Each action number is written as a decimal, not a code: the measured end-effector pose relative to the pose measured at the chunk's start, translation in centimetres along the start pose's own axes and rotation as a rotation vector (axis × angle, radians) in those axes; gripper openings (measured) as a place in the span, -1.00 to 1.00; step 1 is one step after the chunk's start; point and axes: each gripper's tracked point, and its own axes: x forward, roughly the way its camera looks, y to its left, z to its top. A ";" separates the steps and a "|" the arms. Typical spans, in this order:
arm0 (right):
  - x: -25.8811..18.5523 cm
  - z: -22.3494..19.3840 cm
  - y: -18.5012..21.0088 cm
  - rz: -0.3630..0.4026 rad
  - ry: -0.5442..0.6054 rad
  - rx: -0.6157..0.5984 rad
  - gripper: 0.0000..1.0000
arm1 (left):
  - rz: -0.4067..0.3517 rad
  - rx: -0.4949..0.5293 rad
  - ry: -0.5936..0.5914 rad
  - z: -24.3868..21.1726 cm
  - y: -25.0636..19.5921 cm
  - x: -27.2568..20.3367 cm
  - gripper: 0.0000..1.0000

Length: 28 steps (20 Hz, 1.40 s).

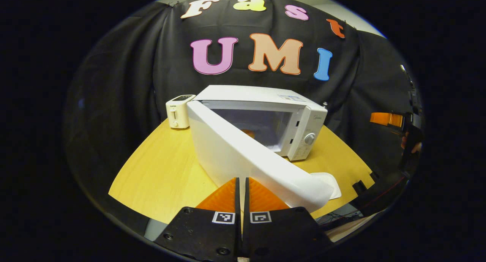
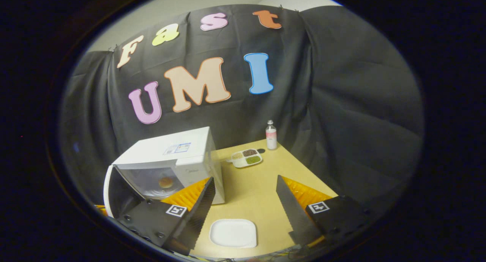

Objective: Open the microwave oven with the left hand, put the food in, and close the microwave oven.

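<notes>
Left tool (image 1: 242, 190) is sitting clenched with its fingers together, right up against the swung-out microwave door (image 1: 243, 155) at 12 o'clock. Right tool (image 2: 245, 195) is hanging released, fingers spread wide over an empty white plate (image 2: 233, 232). Farther back, the microwave (image 2: 171, 159) is standing open on the yellow surface (image 2: 250, 193) at 10 o'clock — the food (image 2: 166, 182) is lying inside it. A sectioned dish (image 2: 246, 157) and a bottle (image 2: 271, 135) are sitting at 12 o'clock.
</notes>
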 end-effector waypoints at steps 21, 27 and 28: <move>-2.3 2.2 -6.7 -0.035 -0.046 0.014 0.82 | -0.092 -0.022 -0.104 6.3 -11.3 12.1 -1.00; -2.4 1.9 -7.0 -0.023 -0.039 0.009 0.82 | -0.066 -0.035 -0.112 6.7 -11.2 13.1 -1.00; -2.5 1.7 -6.9 -0.018 -0.036 0.008 0.82 | -0.061 -0.037 -0.114 6.8 -11.1 13.3 -1.00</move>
